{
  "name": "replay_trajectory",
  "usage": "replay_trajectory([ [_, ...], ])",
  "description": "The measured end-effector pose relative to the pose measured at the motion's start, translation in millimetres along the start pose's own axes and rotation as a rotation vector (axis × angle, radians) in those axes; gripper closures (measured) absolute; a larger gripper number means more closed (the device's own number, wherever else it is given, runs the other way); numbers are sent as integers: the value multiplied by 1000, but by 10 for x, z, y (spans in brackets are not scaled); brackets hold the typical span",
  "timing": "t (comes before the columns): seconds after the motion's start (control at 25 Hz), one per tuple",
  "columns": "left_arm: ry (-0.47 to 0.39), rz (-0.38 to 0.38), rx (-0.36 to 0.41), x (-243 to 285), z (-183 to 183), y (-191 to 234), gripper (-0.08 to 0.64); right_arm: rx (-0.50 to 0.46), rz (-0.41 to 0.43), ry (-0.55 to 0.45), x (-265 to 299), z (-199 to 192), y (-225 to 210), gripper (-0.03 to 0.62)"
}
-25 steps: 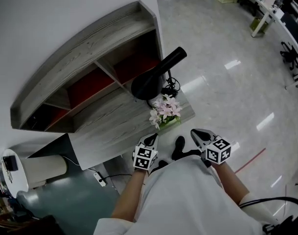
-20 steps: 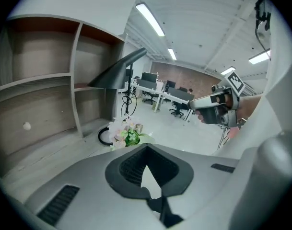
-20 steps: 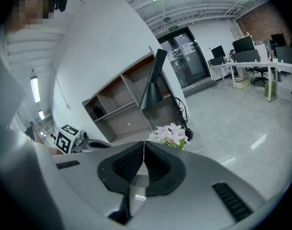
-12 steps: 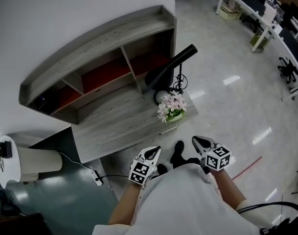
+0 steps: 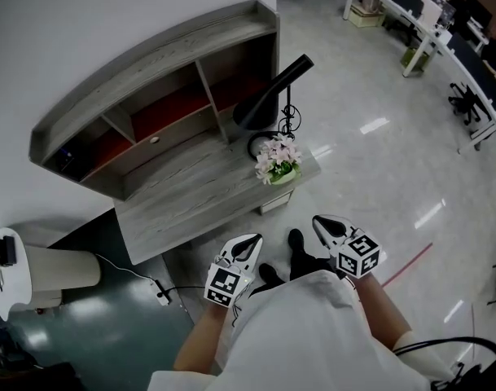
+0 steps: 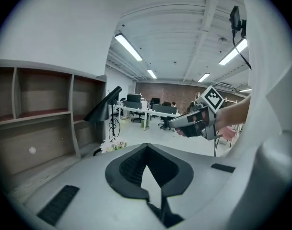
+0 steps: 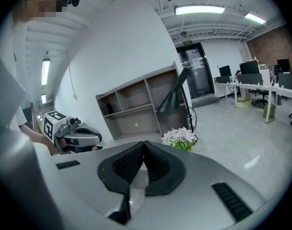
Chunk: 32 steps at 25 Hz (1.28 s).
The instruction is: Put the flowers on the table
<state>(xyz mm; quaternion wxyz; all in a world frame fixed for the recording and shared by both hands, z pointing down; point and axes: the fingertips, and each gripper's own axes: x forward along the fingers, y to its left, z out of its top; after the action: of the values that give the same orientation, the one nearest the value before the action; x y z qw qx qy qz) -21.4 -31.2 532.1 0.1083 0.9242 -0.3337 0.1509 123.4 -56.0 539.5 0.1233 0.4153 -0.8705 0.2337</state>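
Note:
A small bunch of pink and white flowers in a green pot stands on the right end of the grey wooden desk. The flowers show ahead in the right gripper view, and the flowers look small and far in the left gripper view. My left gripper and right gripper hover over the floor in front of the desk, well short of the flowers. Both are shut with nothing between the jaws. Each gripper view also catches the other one: the right gripper and the left gripper.
A black cone-shaped lamp stands behind the flowers, its cable hanging beside it. A shelf unit with red-backed compartments sits on the desk against the wall. A white round stand is at the left. Office desks line the far right across the glossy floor.
The head view has shifted, and the desk now sits slightly further from the grippers. Both grippers stay shut and empty in front of the body. The flowers have not moved on the desk.

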Motion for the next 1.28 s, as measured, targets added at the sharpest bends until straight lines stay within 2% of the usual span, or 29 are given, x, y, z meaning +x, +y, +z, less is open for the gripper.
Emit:
replay_trajectory([
  [0.16,-33,-3,-64,-61,48,-131,551,2,7,-31,-130,10,33,574],
  [0.56,-93,93,-231,-92,96,-271,551,-11,46,-34,-396,44,-147,574],
  [0.84,-107,138,-291,-12,135,-374,550,24,71,-45,-497,91,-312,574],
  [1.28,-91,197,-315,-21,125,-312,551,34,95,-35,-525,84,-482,574],
])
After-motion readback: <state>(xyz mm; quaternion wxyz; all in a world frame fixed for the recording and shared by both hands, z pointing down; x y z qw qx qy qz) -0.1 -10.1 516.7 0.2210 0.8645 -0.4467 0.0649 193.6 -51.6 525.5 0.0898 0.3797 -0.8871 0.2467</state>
